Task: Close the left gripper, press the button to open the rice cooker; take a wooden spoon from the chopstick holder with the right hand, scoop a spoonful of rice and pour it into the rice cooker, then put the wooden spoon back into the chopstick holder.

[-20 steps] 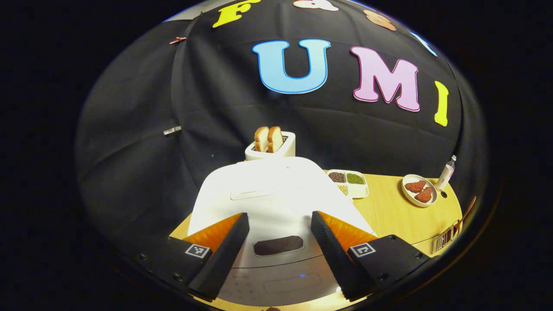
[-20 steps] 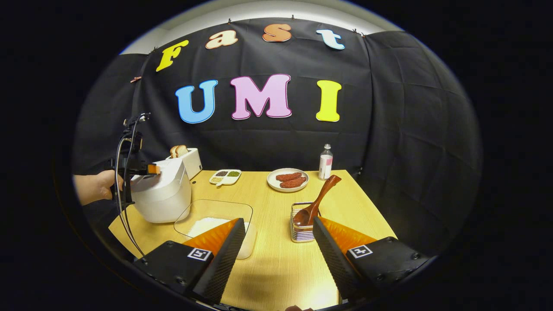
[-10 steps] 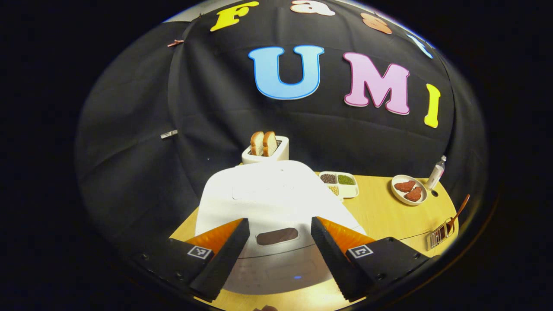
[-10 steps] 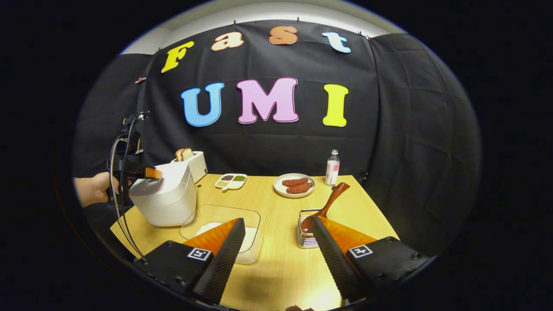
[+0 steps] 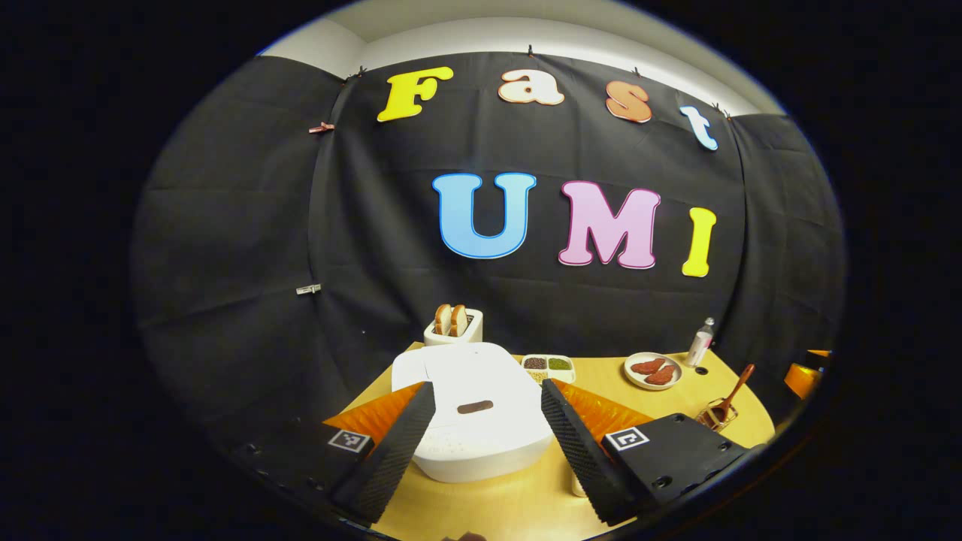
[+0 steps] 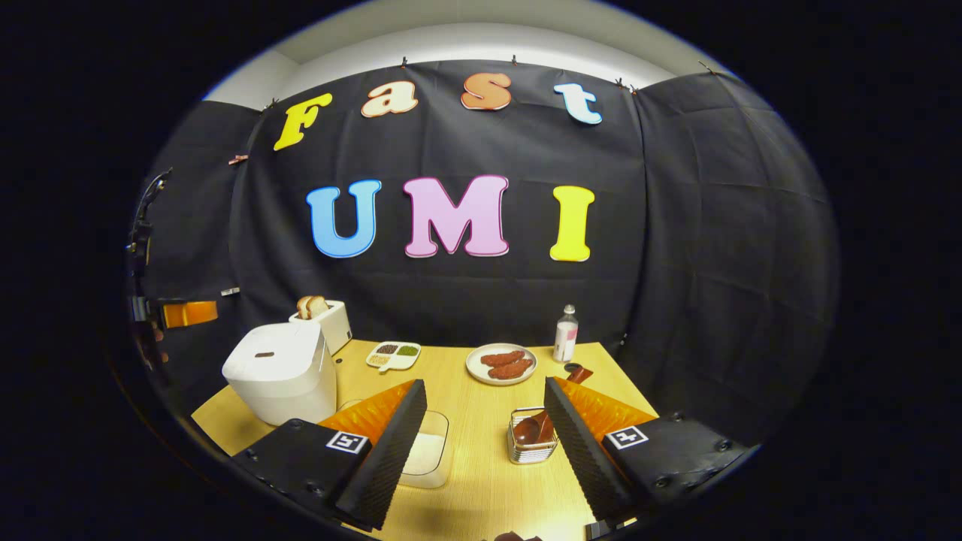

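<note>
A: How did the rice cooker point(image 5: 481, 409) look?

B: White, boxy with rounded corners, lid down. A small dark oval button point(image 5: 475, 407) sat on the front of the lid. It stood at the table's point(image 6: 481, 481) left rear corner, just in front of a toaster point(image 6: 331, 323) holding 2 slices of bread.

A: And the left gripper point(image 5: 481, 443)?

B: Its fingers were spread wide, well above the cooker, touching nothing. In the left gripper view the cooker showed between them.

A: The wooden spoon point(image 6: 537, 424)?

B: Dark brown, standing bowl-up in the chopstick holder point(image 6: 532, 445), a small metal rack on the table's right side, handle slanting toward the back.

A: The right gripper point(image 6: 485, 443)?

B: Also spread apart and empty, hanging over the near edge. The holder lay just inside its right finger, and a clear container of rice point(image 6: 425, 451) showed beside its left finger.

A: Anything else?

B: A divided tray of beans point(image 6: 392, 354), a plate of reddish food point(image 6: 501, 364) and a small bottle point(image 6: 565, 333) along the back.
</note>
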Demonstrator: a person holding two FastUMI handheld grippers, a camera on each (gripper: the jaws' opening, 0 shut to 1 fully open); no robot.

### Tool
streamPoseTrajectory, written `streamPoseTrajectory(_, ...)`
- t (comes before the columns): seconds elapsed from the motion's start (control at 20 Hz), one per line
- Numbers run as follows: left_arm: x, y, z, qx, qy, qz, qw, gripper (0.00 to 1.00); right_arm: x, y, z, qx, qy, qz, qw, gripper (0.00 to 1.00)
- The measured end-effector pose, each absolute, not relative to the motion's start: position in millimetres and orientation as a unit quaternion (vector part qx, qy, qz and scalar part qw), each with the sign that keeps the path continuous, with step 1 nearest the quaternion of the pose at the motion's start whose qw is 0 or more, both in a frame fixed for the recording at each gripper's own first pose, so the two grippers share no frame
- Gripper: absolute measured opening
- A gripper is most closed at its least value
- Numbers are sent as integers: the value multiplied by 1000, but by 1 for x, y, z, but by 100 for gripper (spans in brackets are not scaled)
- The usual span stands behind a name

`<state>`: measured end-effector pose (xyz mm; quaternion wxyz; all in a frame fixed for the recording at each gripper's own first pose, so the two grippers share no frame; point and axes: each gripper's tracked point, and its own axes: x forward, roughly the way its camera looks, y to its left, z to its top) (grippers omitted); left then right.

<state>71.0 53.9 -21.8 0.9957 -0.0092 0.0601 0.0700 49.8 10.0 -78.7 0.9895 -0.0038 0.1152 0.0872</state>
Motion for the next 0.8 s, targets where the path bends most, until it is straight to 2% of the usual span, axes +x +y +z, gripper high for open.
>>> streamPoseTrajectory(0.35, 10, 40, 3, 22, 30, 24, 999, 98, 11, 20, -46, -12, 95, 77, 992, 98)
streamPoseTrajectory(0.6, -7, 44, 16, 29, 8, 8, 1000, 98, -22, 31, -42, -5, 80, 67, 995, 98)
streamPoseTrajectory(0.8, -8, 43, 6, 18, 15, 1, 1000, 98, -28, 40, -49, 16, 89, 67, 994, 98)
